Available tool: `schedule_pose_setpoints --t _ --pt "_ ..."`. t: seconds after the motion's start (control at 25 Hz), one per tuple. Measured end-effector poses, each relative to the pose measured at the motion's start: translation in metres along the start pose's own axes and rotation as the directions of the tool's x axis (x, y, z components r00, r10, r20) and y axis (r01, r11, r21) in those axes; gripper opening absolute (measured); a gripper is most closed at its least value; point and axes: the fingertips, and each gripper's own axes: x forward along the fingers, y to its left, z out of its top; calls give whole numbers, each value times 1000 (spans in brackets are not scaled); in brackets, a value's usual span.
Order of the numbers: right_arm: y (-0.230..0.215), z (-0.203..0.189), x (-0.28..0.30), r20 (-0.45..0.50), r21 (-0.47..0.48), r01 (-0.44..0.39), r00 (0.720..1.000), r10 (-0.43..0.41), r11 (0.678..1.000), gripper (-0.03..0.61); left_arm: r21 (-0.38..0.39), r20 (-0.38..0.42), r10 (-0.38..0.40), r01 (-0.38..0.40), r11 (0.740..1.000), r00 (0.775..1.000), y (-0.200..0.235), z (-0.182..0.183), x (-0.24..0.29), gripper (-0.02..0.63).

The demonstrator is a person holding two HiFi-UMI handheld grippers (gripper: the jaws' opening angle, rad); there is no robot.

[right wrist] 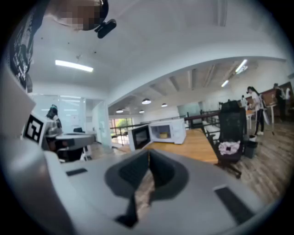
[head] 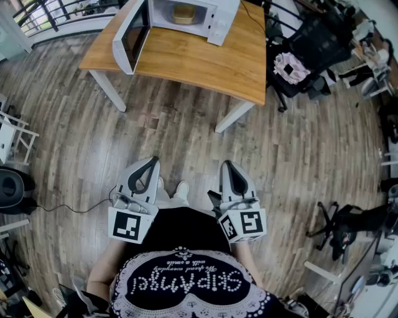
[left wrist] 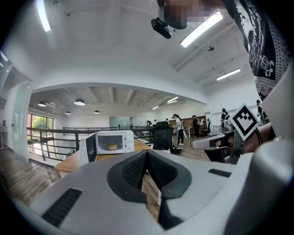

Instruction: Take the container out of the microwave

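Note:
A white microwave [head: 186, 13] stands on the wooden table [head: 205, 62] far ahead, its door [head: 132, 37] swung wide open. Inside sits a tan round container [head: 182, 13], also seen as a small container [left wrist: 112, 146] in the left gripper view and as the container [right wrist: 162, 135] in the right gripper view. My left gripper [head: 151, 163] and right gripper [head: 227, 165] are held close to my body, well short of the table, both pointing roughly level toward it. Both are shut with nothing between the jaws.
Wood floor [head: 186, 136] lies between me and the table. A black office chair [head: 305, 49] with a pink cushion stands right of the table. A cable [head: 68, 208] runs across the floor at left. White frames [head: 12, 136] stand at the left edge, more chair bases [head: 348, 227] at the right.

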Motion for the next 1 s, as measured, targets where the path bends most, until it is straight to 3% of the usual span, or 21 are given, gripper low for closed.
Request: schedule_pose_setpoints --t 1.0 --pt "-21 6 -3 36 15 -5 999 4 1000 34 26 24 3 -4 1000 1000 -10 10 14 25"
